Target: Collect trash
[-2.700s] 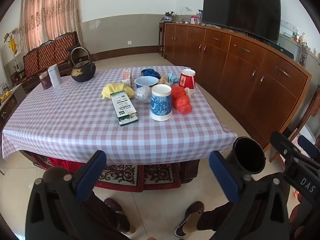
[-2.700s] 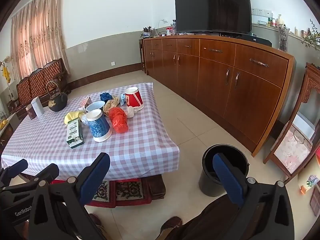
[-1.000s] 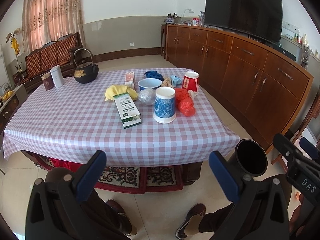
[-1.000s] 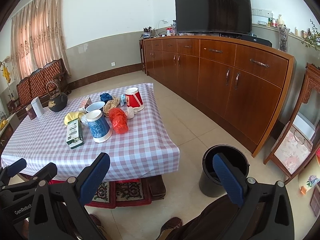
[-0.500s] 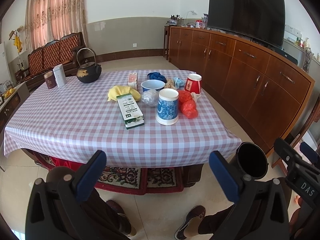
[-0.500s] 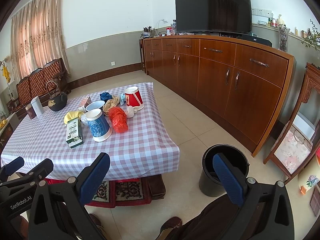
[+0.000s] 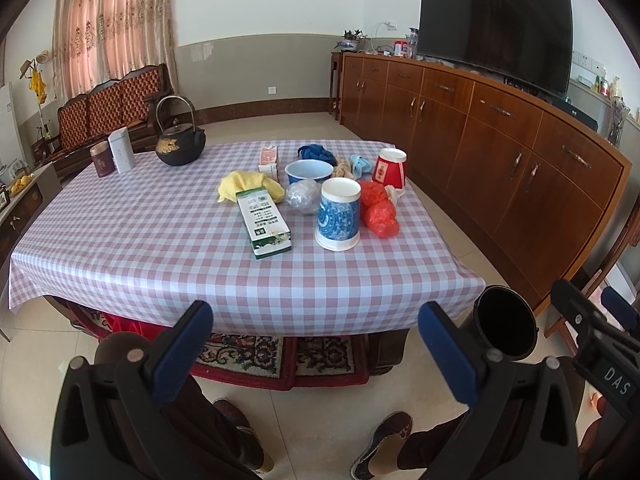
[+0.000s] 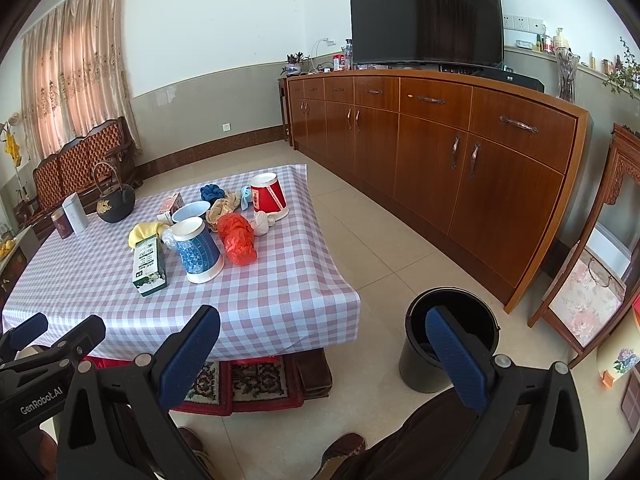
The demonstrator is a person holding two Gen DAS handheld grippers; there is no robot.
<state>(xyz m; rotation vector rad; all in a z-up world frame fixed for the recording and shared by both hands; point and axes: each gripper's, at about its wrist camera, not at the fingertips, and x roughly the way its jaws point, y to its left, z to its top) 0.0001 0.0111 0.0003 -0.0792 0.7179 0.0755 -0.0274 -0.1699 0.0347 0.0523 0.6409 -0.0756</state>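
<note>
A low table with a checked cloth carries a heap of litter: a green-and-white carton, a blue patterned paper cup, a red plastic bag, a red paper cup, a crumpled clear wrapper and a yellow rag. A black bin stands on the floor right of the table. My left gripper hangs open in front of the table's near edge, holding nothing. My right gripper is open too, between the table corner and the bin.
A black iron kettle, two tins and a blue bowl also sit on the table. A long wooden sideboard with a TV runs along the right. The person's legs and shoes are below me. A rug lies under the table.
The left wrist view has drifted slightly, so the table sits a little lower and nearer. The right view is almost unchanged. Both grippers stay open and nothing on the table has moved.
</note>
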